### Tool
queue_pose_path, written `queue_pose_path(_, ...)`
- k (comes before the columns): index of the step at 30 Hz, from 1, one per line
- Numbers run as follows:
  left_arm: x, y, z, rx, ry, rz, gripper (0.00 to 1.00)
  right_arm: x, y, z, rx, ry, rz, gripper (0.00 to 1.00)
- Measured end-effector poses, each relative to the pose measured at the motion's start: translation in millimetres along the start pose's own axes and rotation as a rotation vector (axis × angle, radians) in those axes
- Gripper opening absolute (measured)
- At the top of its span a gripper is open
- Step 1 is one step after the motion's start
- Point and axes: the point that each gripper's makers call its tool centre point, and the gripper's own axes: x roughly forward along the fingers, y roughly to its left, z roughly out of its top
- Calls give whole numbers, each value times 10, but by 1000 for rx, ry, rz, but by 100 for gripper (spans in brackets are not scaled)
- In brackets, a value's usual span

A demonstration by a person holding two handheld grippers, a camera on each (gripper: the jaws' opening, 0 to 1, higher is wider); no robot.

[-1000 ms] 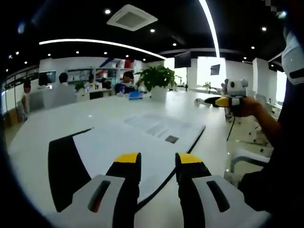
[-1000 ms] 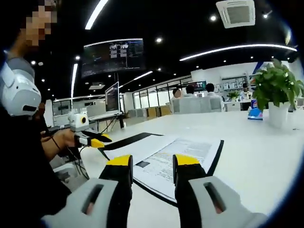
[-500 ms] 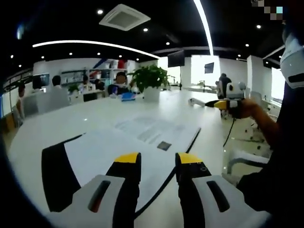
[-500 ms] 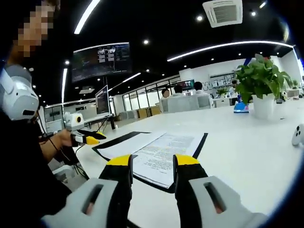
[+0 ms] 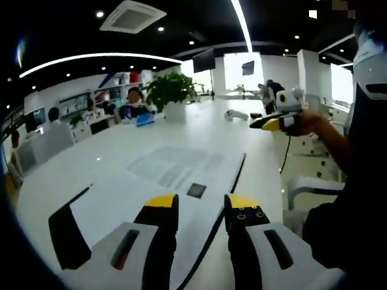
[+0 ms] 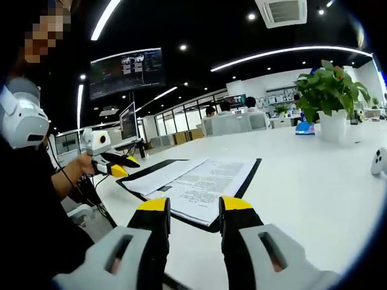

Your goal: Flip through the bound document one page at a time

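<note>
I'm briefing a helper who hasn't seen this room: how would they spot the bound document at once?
Look at the long white table with the potted plant at its far end. The bound document lies open and flat near the person's edge, just ahead of the right gripper. Its black cover bordering white printed pages sets it apart from the white controller nearby.

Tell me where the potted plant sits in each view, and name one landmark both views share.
Left gripper view: the potted plant stands at the far end of the white table, upper middle, beyond the open document.
Right gripper view: the potted plant stands at the upper right, on the table past the document.
Shared landmark: the open document with its black cover, lying flat just ahead of each claw.
</note>
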Motion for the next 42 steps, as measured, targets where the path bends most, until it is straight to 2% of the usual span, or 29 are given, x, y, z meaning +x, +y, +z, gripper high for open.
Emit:
queue_pose_path(2, 84, -34, -29, 9, 39, -29, 35, -17, -16, -8, 3, -4, -3, 32)
queue_pose_path(6, 301, -92, -49, 30, 79, -69, 35, -48, -50, -62, 9, 4, -17, 32)
queue_pose_path(12, 617, -208, 49, 64, 108, -127, 36, -75, -88, -187, 6, 31, -28, 32)
queue_pose_path(13, 683, -241, 46, 75, 132, -143, 35, -78, -90, -197, 7, 34, -27, 32)
queue_pose_path(14, 723, -271, 29, 86, 154, -160, 35, -82, -91, -204, 11, 37, -26, 32)
queue_pose_path(19, 1017, -432, 39, 108, 176, -222, 35, -117, -84, -189, 3, 36, -17, 32)
queue_pose_path(22, 1168, -522, 1, 111, 213, -268, 35, -116, -97, -200, 5, 41, -9, 32)
queue_pose_path(27, 1314, -522, 64, 113, 214, -276, 35, -107, -130, -212, -3, 54, -9, 32)
queue_pose_path(30, 1389, -505, 105, 73, 201, -280, 34, -105, -139, -216, -7, 53, -5, 32)
queue_pose_path(33, 1438, -508, 80, 24, 212, -293, 30, -104, -157, -225, 6, 46, -6, 32)
queue_pose_path(42, 1515, -554, 49, 62, 237, -292, 32, -103, -180, -223, 0, 45, -1, 32)
